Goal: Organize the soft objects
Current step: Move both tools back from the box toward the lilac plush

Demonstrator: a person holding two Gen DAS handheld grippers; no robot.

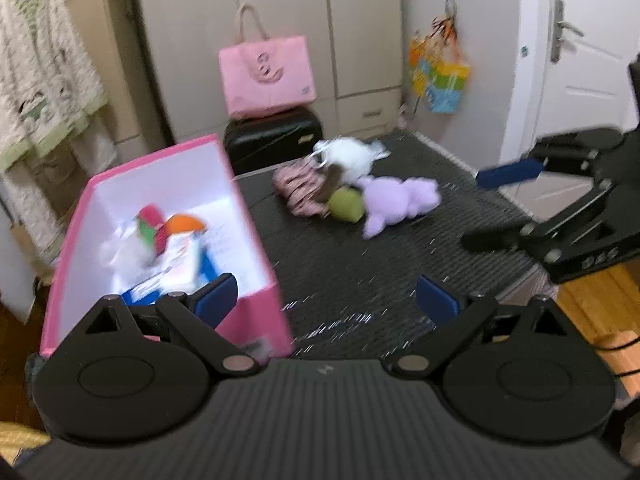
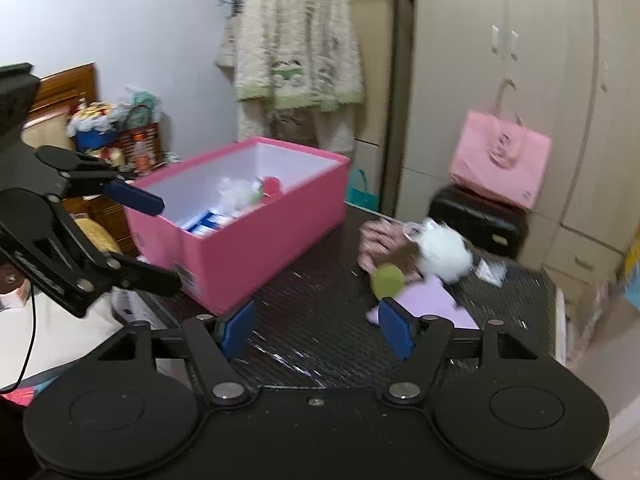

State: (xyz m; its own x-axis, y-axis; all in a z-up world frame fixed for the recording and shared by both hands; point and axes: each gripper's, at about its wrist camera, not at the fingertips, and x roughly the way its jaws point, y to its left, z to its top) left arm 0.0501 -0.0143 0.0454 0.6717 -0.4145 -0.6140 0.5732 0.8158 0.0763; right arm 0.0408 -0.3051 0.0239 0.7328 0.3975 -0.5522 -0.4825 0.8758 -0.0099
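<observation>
A pink box [image 1: 256, 312] [image 2: 256, 248] stands on the dark mat, with soft toys inside [image 1: 160, 240] [image 2: 240, 196]. A pile of soft toys lies beyond it: a purple plush [image 1: 396, 200] [image 2: 432, 300], a white plush [image 1: 348, 156] [image 2: 444, 252], a green ball [image 1: 346, 206] [image 2: 387, 278] and a pink striped cloth [image 1: 298, 188] [image 2: 378, 236]. My left gripper [image 1: 326, 300] is open and empty, beside the box's near right corner. My right gripper [image 2: 318, 330] is open and empty, over the mat short of the pile. Each gripper also shows in the other's view [image 1: 484, 208] [image 2: 160, 240].
A pink bag [image 1: 266, 76] [image 2: 500, 156] sits on a black case [image 1: 272, 140] [image 2: 480, 220] behind the mat [image 1: 360, 272]. Cupboards and a door [image 1: 580, 60] stand behind. A fleece jacket [image 2: 296, 40] hangs on the wall. Clutter [image 2: 116, 132] sits left of the box.
</observation>
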